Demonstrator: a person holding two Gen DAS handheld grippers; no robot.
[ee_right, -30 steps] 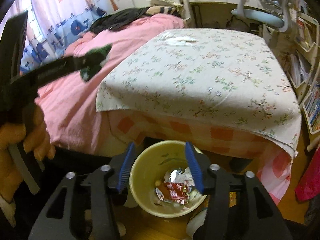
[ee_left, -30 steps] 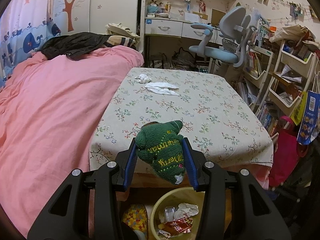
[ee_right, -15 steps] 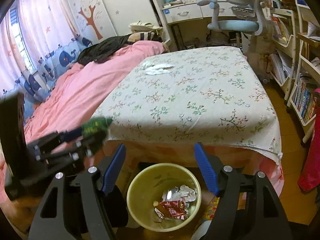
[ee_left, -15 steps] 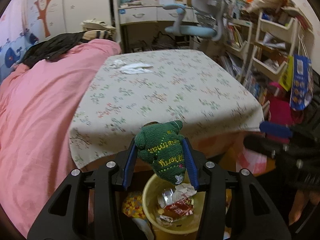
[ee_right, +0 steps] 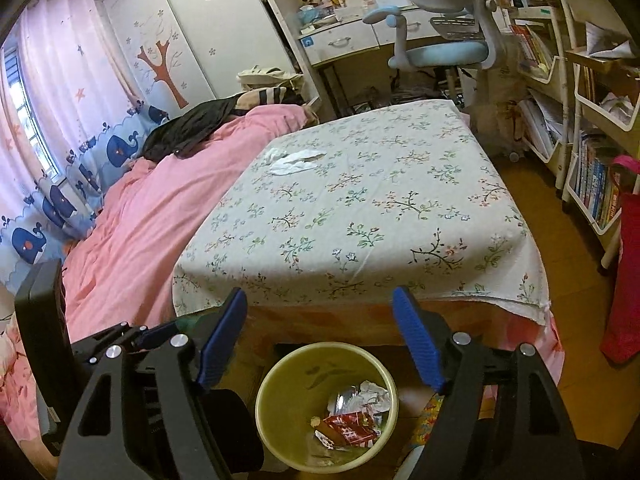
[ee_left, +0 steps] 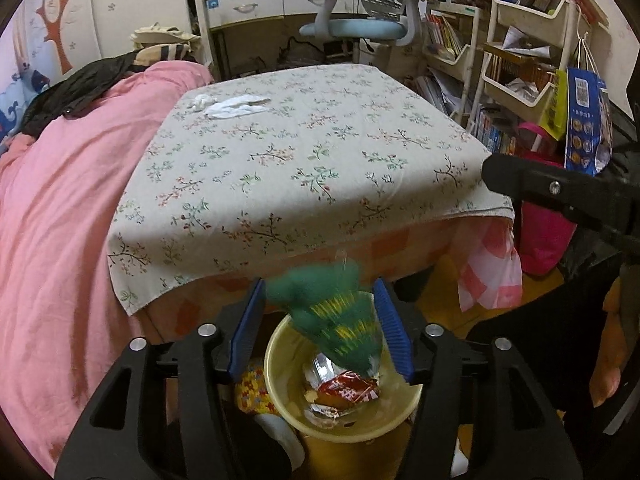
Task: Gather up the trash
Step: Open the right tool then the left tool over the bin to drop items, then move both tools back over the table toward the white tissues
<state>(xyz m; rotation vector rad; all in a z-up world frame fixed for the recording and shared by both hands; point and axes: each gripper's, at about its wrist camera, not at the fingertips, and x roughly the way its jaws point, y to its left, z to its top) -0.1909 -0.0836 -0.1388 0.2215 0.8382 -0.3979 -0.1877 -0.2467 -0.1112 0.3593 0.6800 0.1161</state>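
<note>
Left gripper point(ee_left: 320, 330) has its jaws spread, with the green knitted item with yellow lettering point(ee_left: 334, 320) motion-blurred between them, apparently loose, right above the round yellow plastic bin point(ee_left: 344, 420).

Right gripper point(ee_right: 320, 340) is spread wide, empty, also hanging over the bin point(ee_right: 280, 400).

Risks:
- The knit sits toward the bin's far rim, so it could catch the edge and land on the floor.
- 2 white crumpled tissues point(ee_right: 296, 158) sit at the far corner of the floral-cloth table point(ee_right: 360, 216); thin and flat, so a pinch may grab cloth too.
</note>
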